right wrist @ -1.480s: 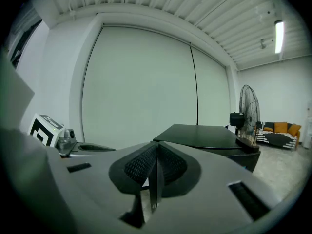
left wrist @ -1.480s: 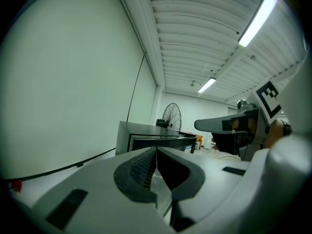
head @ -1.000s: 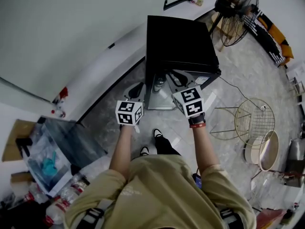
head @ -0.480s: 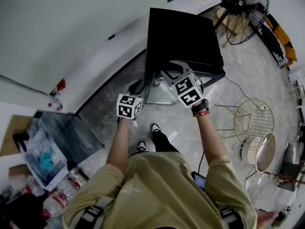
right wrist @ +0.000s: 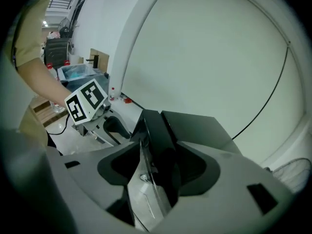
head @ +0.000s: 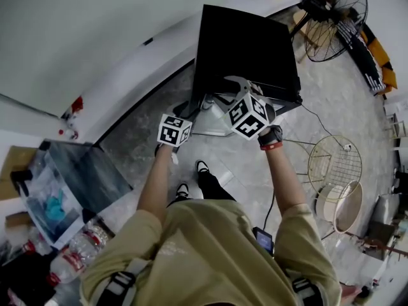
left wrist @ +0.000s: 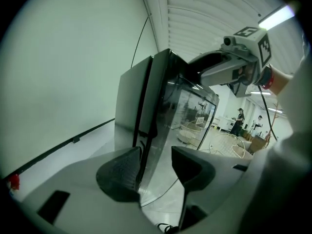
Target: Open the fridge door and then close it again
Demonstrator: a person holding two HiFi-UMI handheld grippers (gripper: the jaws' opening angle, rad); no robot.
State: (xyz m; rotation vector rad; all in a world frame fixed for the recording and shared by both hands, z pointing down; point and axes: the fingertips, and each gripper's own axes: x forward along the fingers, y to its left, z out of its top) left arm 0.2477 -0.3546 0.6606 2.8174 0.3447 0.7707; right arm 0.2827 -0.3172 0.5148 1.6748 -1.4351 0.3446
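Head view: the fridge (head: pixel 245 46) stands against the wall, with the left hand-held gripper (head: pixel 190 109) and right hand-held gripper (head: pixel 226 91) at its front.

Left gripper view: the jaws have just been opening and stand apart, the door (left wrist: pixel 161 106) edge between them.

Right gripper view: these jaws have likewise been opening and stand apart astride the door edge.

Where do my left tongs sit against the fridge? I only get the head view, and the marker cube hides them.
Observer: In its own view the left gripper has just been opening. Its tongs stand wide apart with the left edge of the fridge door between them, and no pad presses on it.
Operator: And the right tongs?
Observer: The right gripper has just been opening too. The door's top corner lies between its open tongs, and I see no pad pressing on it.
Operator: Is anyone else around?
Observer: Yes. The left gripper view shows a person standing far off past the fridge, with another beside.
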